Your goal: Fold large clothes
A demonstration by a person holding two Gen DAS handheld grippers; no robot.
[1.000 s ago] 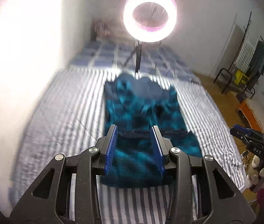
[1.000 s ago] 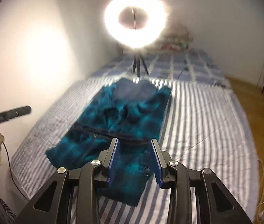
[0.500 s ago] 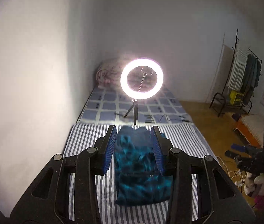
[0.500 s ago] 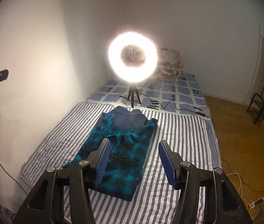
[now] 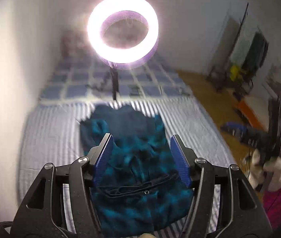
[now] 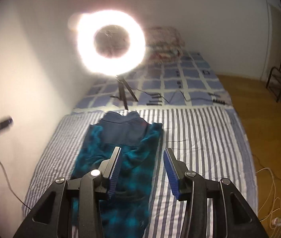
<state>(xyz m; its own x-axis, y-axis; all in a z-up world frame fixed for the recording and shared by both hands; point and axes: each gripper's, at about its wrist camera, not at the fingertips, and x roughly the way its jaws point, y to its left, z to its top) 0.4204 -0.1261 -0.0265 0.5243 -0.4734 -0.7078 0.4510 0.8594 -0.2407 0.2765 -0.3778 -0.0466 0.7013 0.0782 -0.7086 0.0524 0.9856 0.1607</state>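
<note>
I read the teal-and-navy mottled fleece garment lying on the striped bed sheet, long axis running away from both sets of fingers, centred under the wide-open, empty left gripper and offset left of the equally open, empty right gripper.

The left gripper is held aloft with its blue-padded jaws spread wide, nothing between them. The right gripper hangs likewise, pads parted and empty, its black frame angled forward and downward beside its twin.
</note>
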